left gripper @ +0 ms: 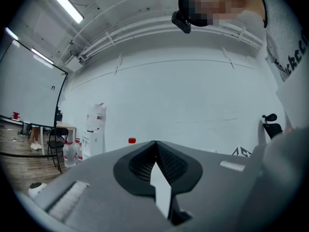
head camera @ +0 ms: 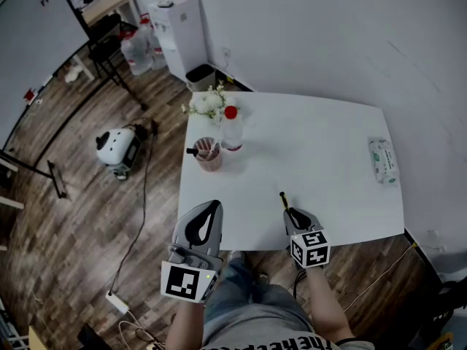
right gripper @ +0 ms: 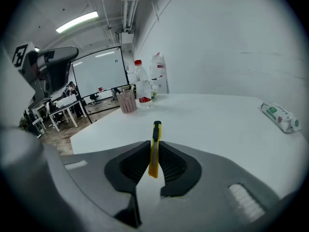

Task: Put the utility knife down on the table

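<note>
A yellow utility knife (right gripper: 154,146) with a black tip is clamped between the jaws of my right gripper (right gripper: 153,151), which is shut on it. In the head view the knife (head camera: 284,202) sticks out forward from the right gripper (head camera: 292,214) over the near edge of the white table (head camera: 321,159). Whether the knife touches the tabletop I cannot tell. My left gripper (head camera: 210,206) is at the table's near left corner, shut with nothing in it; in the left gripper view its fingertips (left gripper: 155,146) meet and point up at the wall.
A pink pen cup (head camera: 207,154), a red-capped bottle (head camera: 231,130) and white flowers (head camera: 208,102) stand at the table's left. A wipes pack (head camera: 383,161) lies at its right edge. On the floor to the left are a small white appliance (head camera: 117,146) and cables.
</note>
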### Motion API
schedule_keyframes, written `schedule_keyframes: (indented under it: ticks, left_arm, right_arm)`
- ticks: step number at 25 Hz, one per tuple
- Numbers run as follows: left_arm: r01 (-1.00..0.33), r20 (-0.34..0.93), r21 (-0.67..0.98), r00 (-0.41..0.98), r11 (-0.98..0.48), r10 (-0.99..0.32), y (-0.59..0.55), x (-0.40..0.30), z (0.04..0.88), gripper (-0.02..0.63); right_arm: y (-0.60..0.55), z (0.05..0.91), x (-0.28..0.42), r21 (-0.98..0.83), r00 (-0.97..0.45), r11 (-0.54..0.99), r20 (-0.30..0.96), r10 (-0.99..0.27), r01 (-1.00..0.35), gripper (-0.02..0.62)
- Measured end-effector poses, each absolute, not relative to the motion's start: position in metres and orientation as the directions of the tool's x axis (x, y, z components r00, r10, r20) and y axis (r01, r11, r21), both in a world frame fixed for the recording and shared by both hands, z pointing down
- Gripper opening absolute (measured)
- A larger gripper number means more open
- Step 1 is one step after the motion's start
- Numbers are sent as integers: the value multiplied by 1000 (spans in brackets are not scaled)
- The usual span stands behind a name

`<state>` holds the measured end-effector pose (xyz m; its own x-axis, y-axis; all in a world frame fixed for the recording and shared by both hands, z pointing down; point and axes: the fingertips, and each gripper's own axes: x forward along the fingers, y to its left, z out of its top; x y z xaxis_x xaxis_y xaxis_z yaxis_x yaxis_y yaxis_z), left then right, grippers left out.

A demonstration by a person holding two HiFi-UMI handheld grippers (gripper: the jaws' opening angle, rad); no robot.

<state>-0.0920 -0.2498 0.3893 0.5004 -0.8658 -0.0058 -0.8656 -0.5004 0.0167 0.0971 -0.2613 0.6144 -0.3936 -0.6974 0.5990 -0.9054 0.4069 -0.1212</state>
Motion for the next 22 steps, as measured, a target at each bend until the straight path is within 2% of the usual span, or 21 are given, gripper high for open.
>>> schedule_keyframes:
  ticks: [22]
  left_arm:
    - [-877, 14, 15, 480, -479, -877, -252, -102, 394, 6]
  right_arm:
    - [-261, 650, 98, -101, -343, 393, 709, -615, -914, 52]
